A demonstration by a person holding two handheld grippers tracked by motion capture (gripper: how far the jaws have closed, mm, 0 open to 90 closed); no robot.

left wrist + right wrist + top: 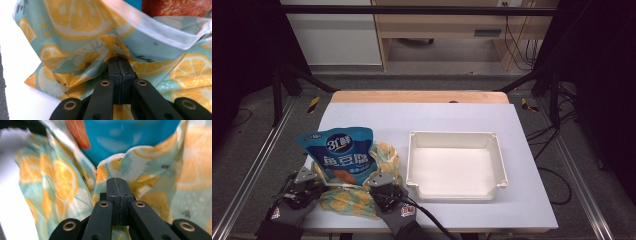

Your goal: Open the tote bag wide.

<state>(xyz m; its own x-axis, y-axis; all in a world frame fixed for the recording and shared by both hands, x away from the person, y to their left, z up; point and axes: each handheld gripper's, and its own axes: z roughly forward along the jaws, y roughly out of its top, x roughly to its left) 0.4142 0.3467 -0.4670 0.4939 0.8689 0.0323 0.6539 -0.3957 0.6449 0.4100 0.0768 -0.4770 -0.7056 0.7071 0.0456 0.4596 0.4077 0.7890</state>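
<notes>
In the high view, two gloved hands come in at the tabletop's point(522, 200) near left edge, the left tongs point(308, 179) and right tongs point(381, 183) flanking a lemon-print bag point(384, 155) holding a blue pouch point(343, 155). In the left gripper view, those tongs point(119, 60) are pressed together, pinching the bag's fabric point(82, 37). In the right gripper view, the right tongs point(117, 181) pinch its fabric point(150, 177) too.

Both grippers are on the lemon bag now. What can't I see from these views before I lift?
- Blue snack pouch: its lower half, high view, sunk in the lemon-print bag.
- Bag's bottom: high view, behind both grippers.
- Pouch print: right gripper view, blurred.
- Cloth between the jaws: both gripper views, pads closed over it.
</notes>
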